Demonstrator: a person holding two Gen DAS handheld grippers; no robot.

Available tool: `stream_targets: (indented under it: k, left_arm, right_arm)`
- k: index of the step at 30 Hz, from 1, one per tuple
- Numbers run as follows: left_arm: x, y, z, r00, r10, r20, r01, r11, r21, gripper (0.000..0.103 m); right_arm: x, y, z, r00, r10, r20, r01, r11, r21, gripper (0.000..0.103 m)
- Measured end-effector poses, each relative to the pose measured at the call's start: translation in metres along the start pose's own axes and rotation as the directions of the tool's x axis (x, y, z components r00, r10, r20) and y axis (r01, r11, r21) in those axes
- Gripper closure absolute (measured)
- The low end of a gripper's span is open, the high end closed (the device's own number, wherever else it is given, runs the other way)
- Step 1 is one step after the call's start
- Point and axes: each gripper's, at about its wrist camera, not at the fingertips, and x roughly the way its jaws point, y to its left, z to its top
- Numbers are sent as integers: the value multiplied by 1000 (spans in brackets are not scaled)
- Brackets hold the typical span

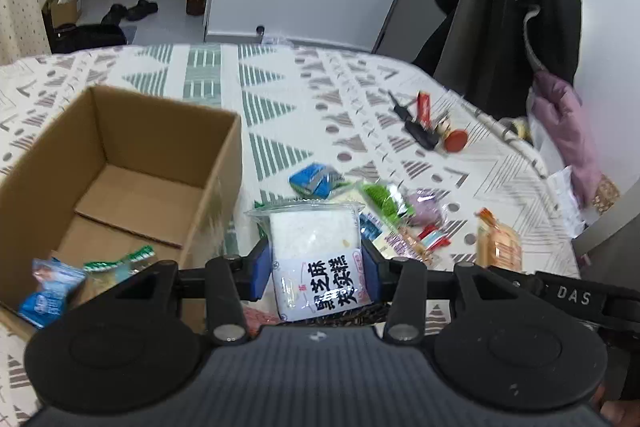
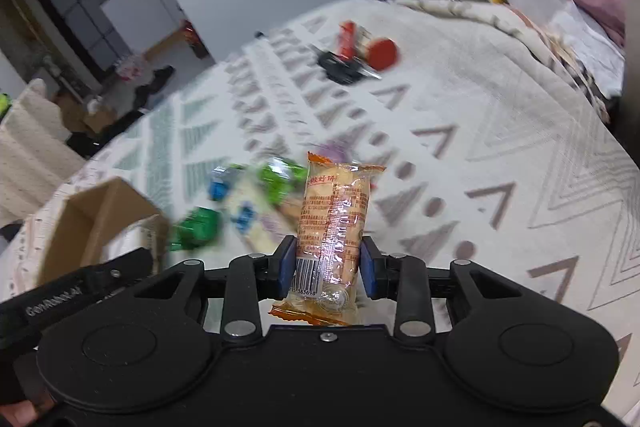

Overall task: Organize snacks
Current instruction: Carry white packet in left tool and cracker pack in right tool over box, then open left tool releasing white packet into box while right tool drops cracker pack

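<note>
**Q:** What does each gripper hold, and where?

**A:** My left gripper is clamped on a white snack packet with black lettering; its lower end is cut off by the gripper body. The cardboard box sits at ten o'clock from it on the counter, with a blue packet and a green-edged packet inside, both partly hidden behind the gripper. My right gripper is clamped on an orange snack packet, held upright above the counter.

**Q:** What is hard to make out?

**A:** In the right wrist view the loose snacks at ten o'clock are smeared to green and blue blurs. The red and black items at one o'clock in the left view are too small to name.
</note>
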Motion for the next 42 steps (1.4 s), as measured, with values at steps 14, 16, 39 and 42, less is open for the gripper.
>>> stream_targets:
  k: [14,16,39,42]
  left_arm:
    - [-61,45,10,993,12,116,-6,999,-53,58]
    - [-66,54,11,992,12,124,-4,998,-65,58]
    - [-59,159,20,991,6,131,21,977,-210,56]
    - [-63,160,21,988,33,148,-1,978,-210,55]
  right_arm:
    - [-27,89,-7,986,157,51,-153,984,-89,70]
    - [-26,100,-9,984,173,47,-168,981,-93,70]
    - [10,198,-31,974,224,-19,-223,954,-201,70]
    - [15,204,-31,974,224,-28,-225,950,-219,67]
